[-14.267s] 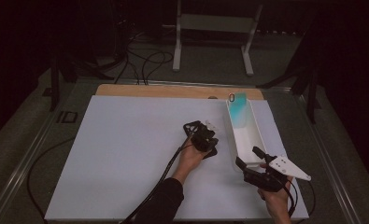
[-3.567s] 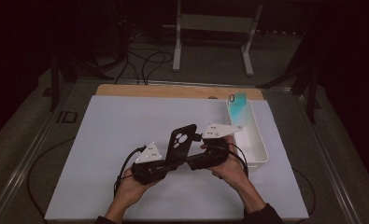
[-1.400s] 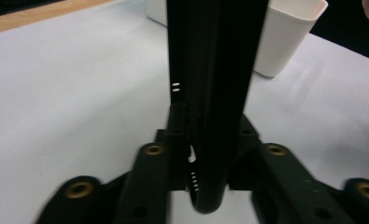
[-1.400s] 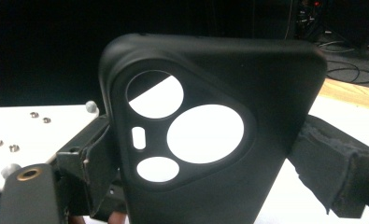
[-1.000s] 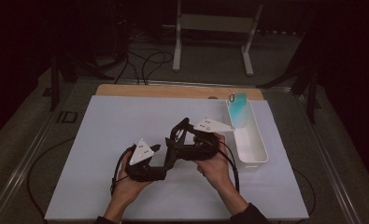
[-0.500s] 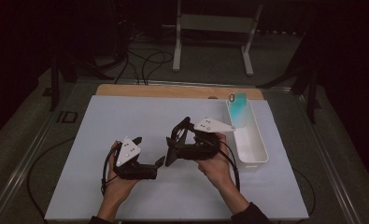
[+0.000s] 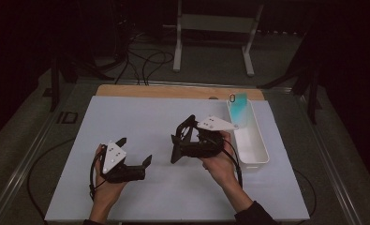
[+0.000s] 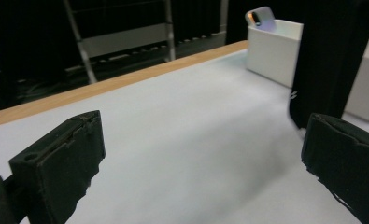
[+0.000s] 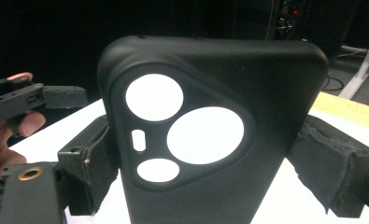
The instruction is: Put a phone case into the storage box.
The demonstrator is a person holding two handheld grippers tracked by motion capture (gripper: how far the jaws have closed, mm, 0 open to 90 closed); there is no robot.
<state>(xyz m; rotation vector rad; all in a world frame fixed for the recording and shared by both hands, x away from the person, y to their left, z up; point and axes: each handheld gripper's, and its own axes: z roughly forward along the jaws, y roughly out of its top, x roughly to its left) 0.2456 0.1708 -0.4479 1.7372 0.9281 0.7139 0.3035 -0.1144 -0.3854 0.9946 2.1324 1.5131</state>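
A black phone case (image 9: 210,135) with round camera cut-outs stands upright between the pads of my right gripper (image 9: 210,170), which is shut on its sides. In the high view the case (image 7: 181,140) is held just above the white mat's middle by the right gripper (image 7: 188,143). My left gripper (image 7: 135,151) sits to the left of it, apart from it. Its jaws have just been opening and stand wide with nothing between them (image 8: 201,158). The left gripper view has the case (image 8: 329,56) ahead at the right.
A white bin (image 7: 257,150) stands on the mat's right side, and a teal phone (image 7: 239,107) leans in its far end. The white mat (image 7: 140,112) lies on a wooden board (image 7: 173,91). Cables trail from both grippers.
My left gripper has let go of the case, opened and drawn away to the left. The right gripper has kept still with the case in it.
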